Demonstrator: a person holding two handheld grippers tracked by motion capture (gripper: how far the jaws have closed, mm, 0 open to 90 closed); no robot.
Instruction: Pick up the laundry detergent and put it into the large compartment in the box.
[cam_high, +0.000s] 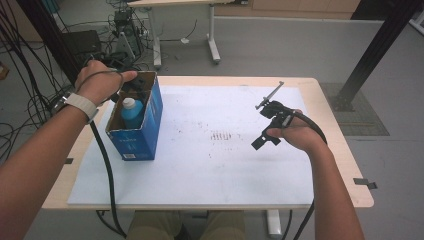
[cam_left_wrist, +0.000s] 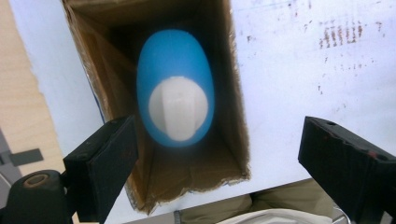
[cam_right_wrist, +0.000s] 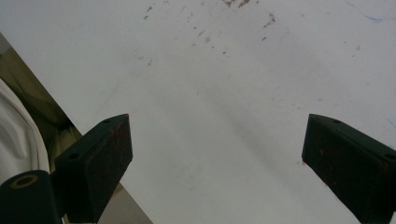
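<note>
Your left gripper (cam_left_wrist: 212, 158) hangs over open cardboard box (cam_left_wrist: 233, 93), jaws spread wide, gripping nothing; blue bottle (cam_left_wrist: 175, 70) with white cap (cam_left_wrist: 178, 107) stands upright inside box, below and between jaws, untouched; your right gripper (cam_right_wrist: 217, 158) gapes wide too, empty, above stained white mat (cam_right_wrist: 224, 70), well apart from box.

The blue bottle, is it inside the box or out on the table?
Inside. The blue bottle stands upright in the open blue box, white cap up; the left tongs hover open above it.
</note>
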